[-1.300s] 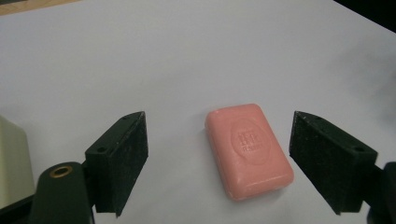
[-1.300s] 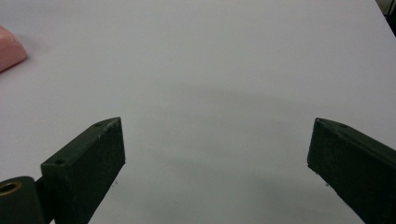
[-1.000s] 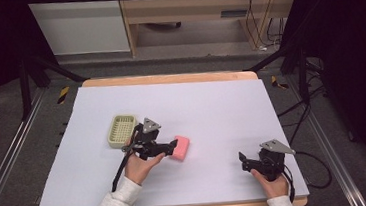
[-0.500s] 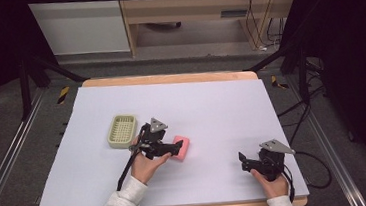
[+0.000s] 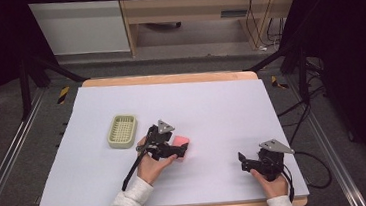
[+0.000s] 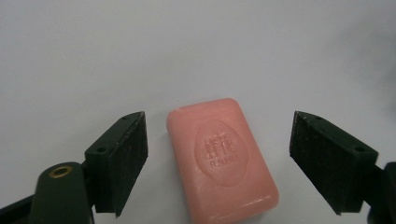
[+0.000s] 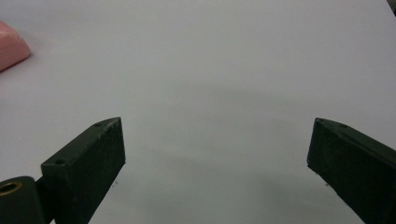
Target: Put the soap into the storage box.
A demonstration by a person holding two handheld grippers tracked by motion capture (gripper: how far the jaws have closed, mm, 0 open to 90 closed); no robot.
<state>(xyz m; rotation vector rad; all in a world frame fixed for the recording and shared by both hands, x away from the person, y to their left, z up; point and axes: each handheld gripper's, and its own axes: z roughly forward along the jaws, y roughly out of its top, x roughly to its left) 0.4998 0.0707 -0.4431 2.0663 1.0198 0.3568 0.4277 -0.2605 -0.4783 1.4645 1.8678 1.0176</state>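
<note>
White tabletop point(image 5: 211, 100): left gripper point(image 6: 217, 163) wide, straddling pink soap point(image 6: 222, 161), untouched; right gripper point(image 7: 217, 172) wide, empty

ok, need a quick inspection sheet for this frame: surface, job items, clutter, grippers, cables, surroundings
Surface: white sheet over a wooden table; no marks seen.
Job's things: pink soap bar lying flat, stamped face up; green slotted soap dish to its left, apart from it, nothing in it.
Clutter: nothing seen.
Grippers: left gripper open, jaws either side of the soap, not touching it. Right gripper open over bare sheet near the table's front right corner, holding nothing.
Cables: one trails from each gripper toward the front edge; more cables lie on the floor at right.
Surroundings: wooden cabinet behind the table, dark stand legs at left, floor rails along both sides.
</note>
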